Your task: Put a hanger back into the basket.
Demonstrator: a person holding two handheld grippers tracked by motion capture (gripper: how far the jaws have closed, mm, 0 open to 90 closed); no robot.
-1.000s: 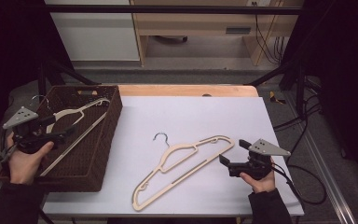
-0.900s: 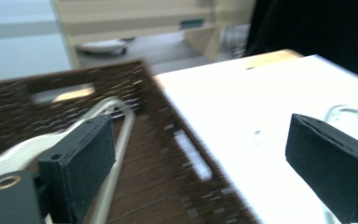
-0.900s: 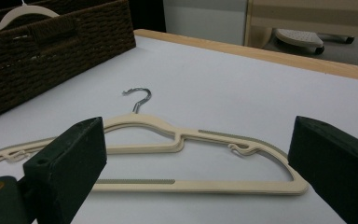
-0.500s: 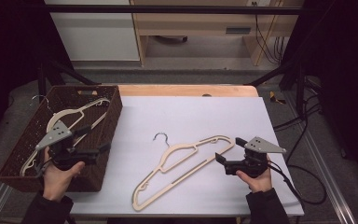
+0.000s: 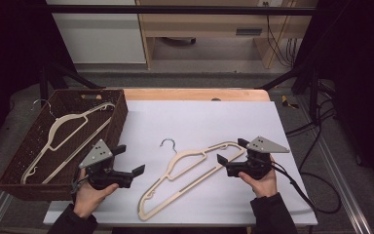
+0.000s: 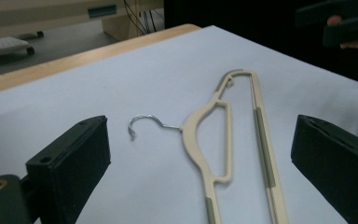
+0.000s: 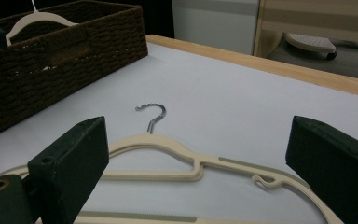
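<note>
Both grippers' fingers [image 6: 70, 158] wide apart, empty

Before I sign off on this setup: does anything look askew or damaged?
Nothing stands out. One beige hanger lies flat on the white table, another inside the wicker basket; no damage shows.

floor: grey [image 5: 214, 78] | far side: wooden bench [image 5: 209, 22], white cabinet [image 5: 100, 29] | surroundings: dark

A cream hanger [image 5: 190, 175] lies flat on the white bench [image 5: 199, 122] between both open tongs. A second hanger [image 5: 63, 139] rests inside the wicker basket [image 5: 119, 109].
</note>
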